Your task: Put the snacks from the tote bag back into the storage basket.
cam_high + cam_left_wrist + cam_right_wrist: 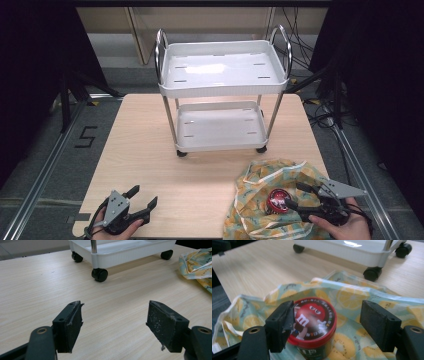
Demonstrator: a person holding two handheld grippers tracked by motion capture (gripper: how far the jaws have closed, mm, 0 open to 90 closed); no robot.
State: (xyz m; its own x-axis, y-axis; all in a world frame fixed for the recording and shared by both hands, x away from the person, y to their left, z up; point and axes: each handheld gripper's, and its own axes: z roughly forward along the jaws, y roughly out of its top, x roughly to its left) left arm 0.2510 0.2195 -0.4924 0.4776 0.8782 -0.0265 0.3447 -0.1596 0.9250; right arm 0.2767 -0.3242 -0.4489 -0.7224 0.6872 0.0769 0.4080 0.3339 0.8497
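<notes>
A red-lidded M&M's tub [277, 201] [315, 322] stands upright inside an open lemon-print cloth bag [260, 187] [352, 297] at the table's front right. My right gripper [296, 196] [327, 322] is open, its jaws on either side of the tub's lid, the left jaw close to the lid's rim. My left gripper [143, 196] [113, 323] is open over bare table at the front left, holding nothing. A white two-shelf trolley [222, 87] [120, 252] [352, 251] on black castors stands at the table's far middle, both shelves bare.
The light wooden table [150, 150] has bare room between my left gripper and the trolley. A trolley castor [100, 274] sits ahead of my left gripper. The bag's edge [197, 265] lies to its right. Cables and dark stands surround the table on the floor.
</notes>
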